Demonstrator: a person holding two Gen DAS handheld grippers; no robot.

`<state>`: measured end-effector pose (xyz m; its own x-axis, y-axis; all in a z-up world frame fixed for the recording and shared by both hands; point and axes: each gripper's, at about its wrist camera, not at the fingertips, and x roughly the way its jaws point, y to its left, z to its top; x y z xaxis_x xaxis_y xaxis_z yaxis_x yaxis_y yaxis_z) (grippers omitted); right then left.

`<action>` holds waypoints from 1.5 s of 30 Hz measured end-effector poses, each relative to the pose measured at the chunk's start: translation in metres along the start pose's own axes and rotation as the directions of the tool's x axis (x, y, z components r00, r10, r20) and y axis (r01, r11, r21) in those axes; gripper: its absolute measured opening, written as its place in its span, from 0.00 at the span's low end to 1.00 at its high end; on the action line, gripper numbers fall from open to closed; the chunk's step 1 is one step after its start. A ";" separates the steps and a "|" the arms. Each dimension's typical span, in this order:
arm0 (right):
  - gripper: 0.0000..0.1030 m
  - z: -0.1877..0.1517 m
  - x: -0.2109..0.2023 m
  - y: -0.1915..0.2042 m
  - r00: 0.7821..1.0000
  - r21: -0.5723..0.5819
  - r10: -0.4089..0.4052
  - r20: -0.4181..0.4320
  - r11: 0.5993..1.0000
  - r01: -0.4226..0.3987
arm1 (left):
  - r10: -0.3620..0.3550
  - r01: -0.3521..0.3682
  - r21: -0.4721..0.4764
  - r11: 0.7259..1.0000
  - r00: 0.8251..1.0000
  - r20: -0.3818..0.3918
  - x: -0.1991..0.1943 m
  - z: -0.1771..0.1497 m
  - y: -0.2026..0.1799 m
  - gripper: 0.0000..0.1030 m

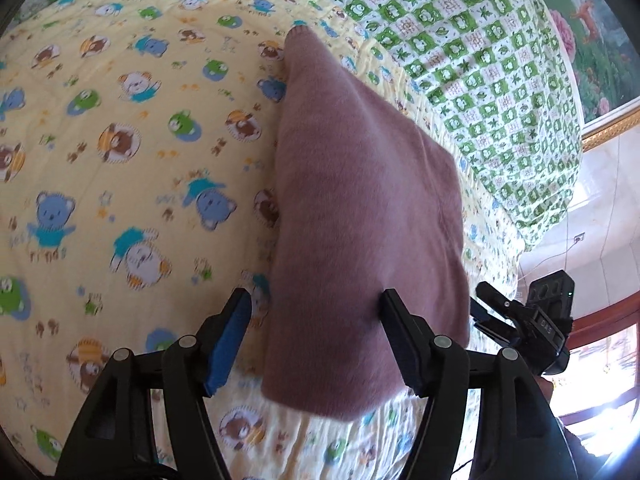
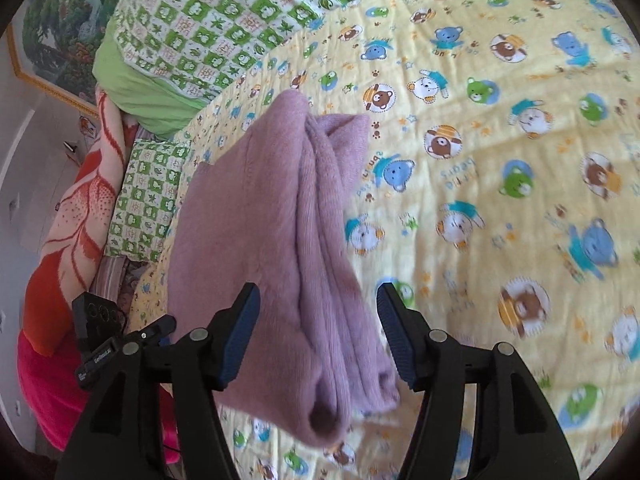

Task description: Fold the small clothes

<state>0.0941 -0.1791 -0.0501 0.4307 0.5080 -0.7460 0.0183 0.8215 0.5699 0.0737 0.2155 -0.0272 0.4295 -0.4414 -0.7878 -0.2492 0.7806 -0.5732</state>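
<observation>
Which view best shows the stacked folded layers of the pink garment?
The right wrist view: the pink garment faces it with its layered edges, several folds visible side by side. The left wrist view shows only its smooth top surface, with the layers hidden.

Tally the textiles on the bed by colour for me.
Mauve folded garment: 1
Yellow bear-print sheet: 1
Green checked quilt: 1
Green checked pillow: 1
Orange leaf-print blanket: 1
Total: 5

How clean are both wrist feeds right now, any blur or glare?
Left wrist: bear sheet smeared by motion, window glare bottom right, sweater fairly sharp. Right wrist: sheet blurred toward the right edge, sweater soft; both fisheye-bent.
</observation>
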 end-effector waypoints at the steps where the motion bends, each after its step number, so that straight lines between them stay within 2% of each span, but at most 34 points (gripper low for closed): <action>1: 0.60 -0.005 -0.004 0.001 1.000 -0.001 -0.001 0.000 1.000 0.001 | 0.009 -0.009 0.004 1.000 1.000 -0.011 0.001 -0.005 0.002 0.65; 5: 0.60 -0.025 -0.005 0.006 0.999 -0.024 -0.015 -0.031 1.000 0.014 | 0.023 -0.023 0.010 1.000 0.999 -0.044 0.007 -0.015 0.009 0.67; 7: 0.54 -0.031 0.000 0.010 0.998 -0.045 -0.034 -0.054 0.998 0.031 | 0.035 -0.034 0.014 0.999 0.998 -0.057 0.011 -0.018 0.010 0.67; 9: 0.26 -0.035 0.009 0.013 0.994 -0.081 -0.064 -0.087 0.995 0.057 | 0.055 -0.053 0.027 0.998 0.996 -0.067 0.015 -0.020 0.008 0.67; 11: 0.10 -0.037 0.015 0.019 0.988 -0.138 -0.110 -0.104 0.986 0.095 | 0.070 -0.066 0.051 0.997 0.995 -0.071 0.015 -0.020 0.000 0.67; 15: 0.07 -0.030 -0.003 0.034 0.991 -0.198 -0.133 -0.030 0.972 0.125 | 0.120 -0.110 0.109 0.988 0.989 -0.086 0.020 -0.021 -0.014 0.67; 17: 0.07 -0.028 -0.007 0.032 0.985 -0.199 -0.170 -0.008 0.966 0.165 | 0.139 -0.126 0.122 0.985 0.985 -0.105 0.027 -0.024 -0.017 0.67; 19: 0.07 -0.028 0.003 0.024 0.974 -0.208 -0.224 -0.027 0.954 0.214 | 0.160 -0.144 0.141 0.980 0.981 -0.110 0.034 -0.026 -0.021 0.67; 22: 0.07 -0.035 0.023 0.010 0.964 -0.180 -0.256 -0.069 0.954 0.240 | 0.198 -0.178 0.174 0.969 0.974 -0.108 0.038 -0.029 -0.028 0.67; 25: 0.15 -0.038 0.022 0.001 0.969 -0.124 -0.244 -0.048 0.964 0.236 | 0.241 -0.217 0.208 0.954 0.965 -0.100 0.038 -0.032 -0.035 0.70; 27: 0.28 -0.041 0.017 0.001 0.968 -0.106 -0.250 -0.035 0.964 0.245 | 0.267 -0.240 0.228 0.943 0.960 -0.091 0.036 -0.035 -0.037 0.71; 32: 0.29 -0.044 -0.002 0.006 0.964 -0.097 -0.264 0.003 0.960 0.263 | 0.298 -0.268 0.258 0.928 0.951 -0.084 0.032 -0.045 -0.040 0.71; 37: 0.29 -0.038 -0.021 0.030 0.964 -0.123 -0.243 0.107 0.959 0.255 | 0.322 -0.288 0.284 0.915 0.943 -0.082 0.032 -0.051 -0.044 0.71; 40: 0.29 -0.026 -0.022 0.049 0.971 -0.142 -0.193 0.143 0.967 0.213 | 0.338 -0.303 0.288 0.909 0.938 -0.080 0.034 -0.052 -0.048 0.71; 42: 0.29 -0.015 -0.015 0.066 0.977 -0.174 -0.154 0.147 0.968 0.179 | 0.340 -0.315 0.284 0.906 0.939 -0.044 0.024 -0.050 -0.052 0.71; 45: 0.29 -0.001 -0.005 0.081 0.978 -0.207 -0.134 0.158 0.964 0.166 | 0.305 -0.303 0.264 0.916 0.952 0.035 0.002 -0.035 -0.062 0.71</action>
<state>0.0925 -0.1151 -0.0003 0.5610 0.3459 -0.7521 -0.0978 0.9299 0.3547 0.0594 0.1507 -0.0018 0.3631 -0.1668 -0.9167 -0.1294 0.9653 -0.2269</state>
